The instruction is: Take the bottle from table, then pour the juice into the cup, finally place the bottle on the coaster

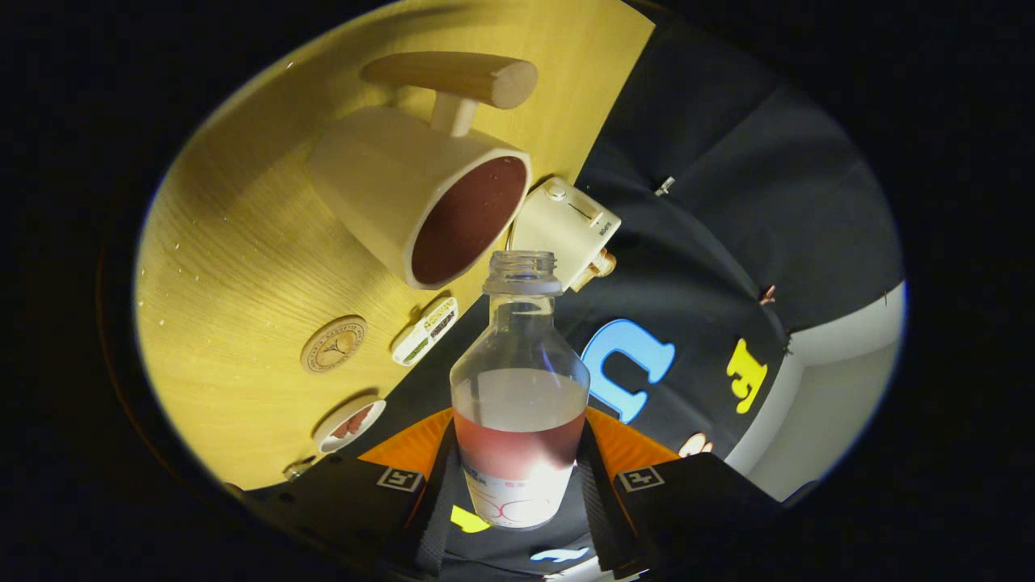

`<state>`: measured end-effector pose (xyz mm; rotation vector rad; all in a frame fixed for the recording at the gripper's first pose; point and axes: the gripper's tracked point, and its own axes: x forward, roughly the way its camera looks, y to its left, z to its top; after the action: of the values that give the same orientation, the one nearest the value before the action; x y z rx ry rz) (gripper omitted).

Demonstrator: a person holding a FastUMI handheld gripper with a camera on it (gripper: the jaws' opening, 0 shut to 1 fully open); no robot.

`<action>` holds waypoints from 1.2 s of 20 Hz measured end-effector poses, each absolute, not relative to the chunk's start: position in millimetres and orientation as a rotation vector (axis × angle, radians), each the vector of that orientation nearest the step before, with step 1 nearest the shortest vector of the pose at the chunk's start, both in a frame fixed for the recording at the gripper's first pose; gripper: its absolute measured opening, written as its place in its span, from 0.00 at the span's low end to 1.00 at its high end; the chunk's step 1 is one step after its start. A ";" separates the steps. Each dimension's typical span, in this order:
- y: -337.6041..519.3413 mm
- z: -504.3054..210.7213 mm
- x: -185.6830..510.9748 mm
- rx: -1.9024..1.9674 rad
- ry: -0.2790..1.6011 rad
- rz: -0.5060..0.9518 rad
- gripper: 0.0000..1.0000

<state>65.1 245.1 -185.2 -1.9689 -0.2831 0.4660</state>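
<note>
My gripper (pixel 519 469) is shut on a clear uncapped bottle (pixel 520 380), both fingers pressing on its lower body. Red juice (pixel 517 453) fills the lower part of the bottle. The view is rolled, so the wooden table (pixel 234 267) stands tilted. Just beyond the bottle's open mouth is a cream cup (pixel 420 202) with a wooden handle (pixel 453 77); its inside looks dark red. A round wooden coaster (pixel 334 344) lies on the table to the left of the bottle, apart from the cup.
A cream box with a knob (pixel 570 226) sits by the table's edge behind the bottle's neck. A small packet (pixel 425 330) and a small white dish (pixel 349 425) lie near the coaster. Black booth cloth hangs beyond the table.
</note>
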 end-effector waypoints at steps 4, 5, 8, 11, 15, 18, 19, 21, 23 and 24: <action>243.5 -190.4 64.9 -1.719 -0.106 0.463 0.72; 243.6 -193.3 61.7 -1.657 -0.071 0.464 0.72; 242.7 -204.4 54.2 -1.475 0.026 0.473 0.72; 243.7 -219.8 49.0 -1.323 0.111 0.481 0.72; 242.2 -225.6 38.6 -1.099 0.163 0.487 0.72; 244.1 -227.0 36.6 -0.859 0.222 0.492 0.73; 246.6 -223.1 35.4 -0.779 0.235 0.487 0.73; 241.0 -217.1 33.8 -0.628 0.251 0.474 0.73; 241.4 -210.9 36.1 -0.496 0.251 0.463 0.73; 240.2 -205.9 39.8 -0.439 0.246 0.455 0.73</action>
<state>39.8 240.2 -205.9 -0.4389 0.2464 0.4547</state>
